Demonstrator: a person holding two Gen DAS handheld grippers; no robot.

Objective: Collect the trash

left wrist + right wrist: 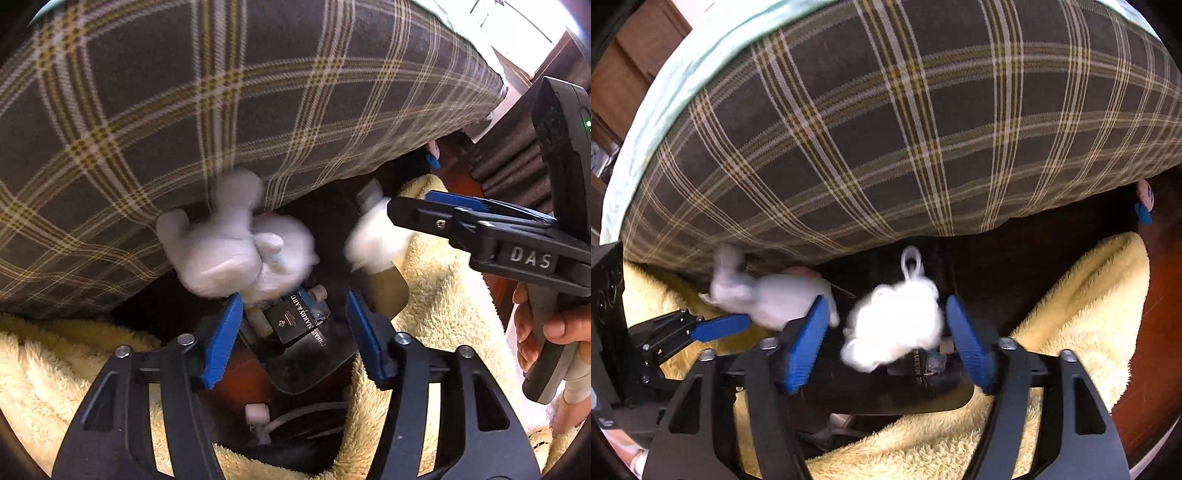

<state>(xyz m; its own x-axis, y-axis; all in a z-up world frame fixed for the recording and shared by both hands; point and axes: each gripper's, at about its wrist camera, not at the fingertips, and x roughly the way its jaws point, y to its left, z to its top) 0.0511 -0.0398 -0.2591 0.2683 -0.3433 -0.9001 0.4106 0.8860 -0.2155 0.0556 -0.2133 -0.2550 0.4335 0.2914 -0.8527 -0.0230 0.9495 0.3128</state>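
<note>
Between the spread blue pads of the left gripper (293,332) lies a dark bag mouth (306,365) with a small black printed box (295,321) and pale tubes already inside it, framed by a fluffy cream-yellow towel (443,295). Just beyond the left pad, a crumpled, blurred greyish-white tissue wad (236,254) sits clear of both pads, so this gripper grips nothing and stands about half open. The right gripper (886,339) is wider apart; a bright white fluffy wad with a small loop on top (894,321) appears between its pads, blurred and not visibly pressed by either, so I judge it released and falling toward the bag. In the left view that same wad (373,236) hangs off the right gripper's tip. Farther off, past both sets of fingers, rises a brown plaid fabric cushion (886,129) with yellow and white lines. To do this step well, I would keep both grippers centred over the dark opening and hold the pads apart until each wad has dropped inside, since light tissue may catch on the ribbed pads or drift onto the towel. The grey wad looks nearer the bag's far edge, so it seems the likelier miss.
</note>
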